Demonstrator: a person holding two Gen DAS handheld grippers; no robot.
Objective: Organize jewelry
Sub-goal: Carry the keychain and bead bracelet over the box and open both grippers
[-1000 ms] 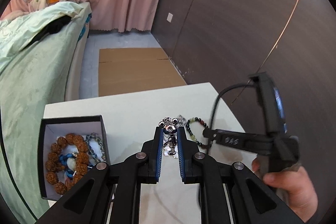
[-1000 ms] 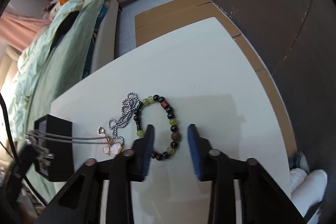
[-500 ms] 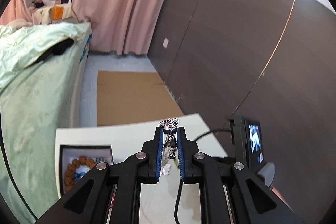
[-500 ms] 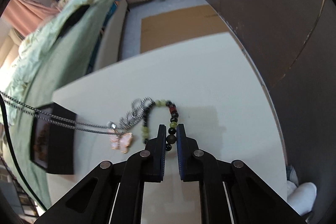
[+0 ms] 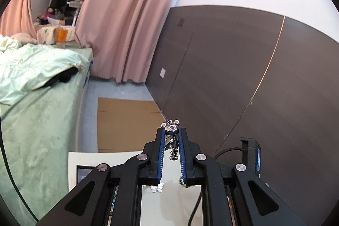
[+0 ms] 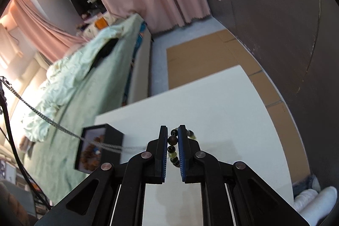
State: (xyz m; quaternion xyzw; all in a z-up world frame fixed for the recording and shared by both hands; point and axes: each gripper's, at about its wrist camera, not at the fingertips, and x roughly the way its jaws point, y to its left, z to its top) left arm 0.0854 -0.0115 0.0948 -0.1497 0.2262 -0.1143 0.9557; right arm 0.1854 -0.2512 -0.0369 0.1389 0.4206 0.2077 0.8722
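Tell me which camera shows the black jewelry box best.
The right wrist view: the black jewelry box sits on the table with beads visible inside. The left wrist view shows only a corner beside the left tool.

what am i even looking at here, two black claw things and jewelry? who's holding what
These are two handheld grippers, one in each of a person's hands, each with a fisheye camera looking forward along its two fingers. One picture comes from the left gripper, which is shut on a silver mouse-shaped charm. The other comes from the right gripper, shut on a beaded bracelet of dark and green beads. Below is a white table with an open black box that holds brown bead jewelry. A silver chain runs taut across the right view towards its left edge. A bed and pink curtains are behind.
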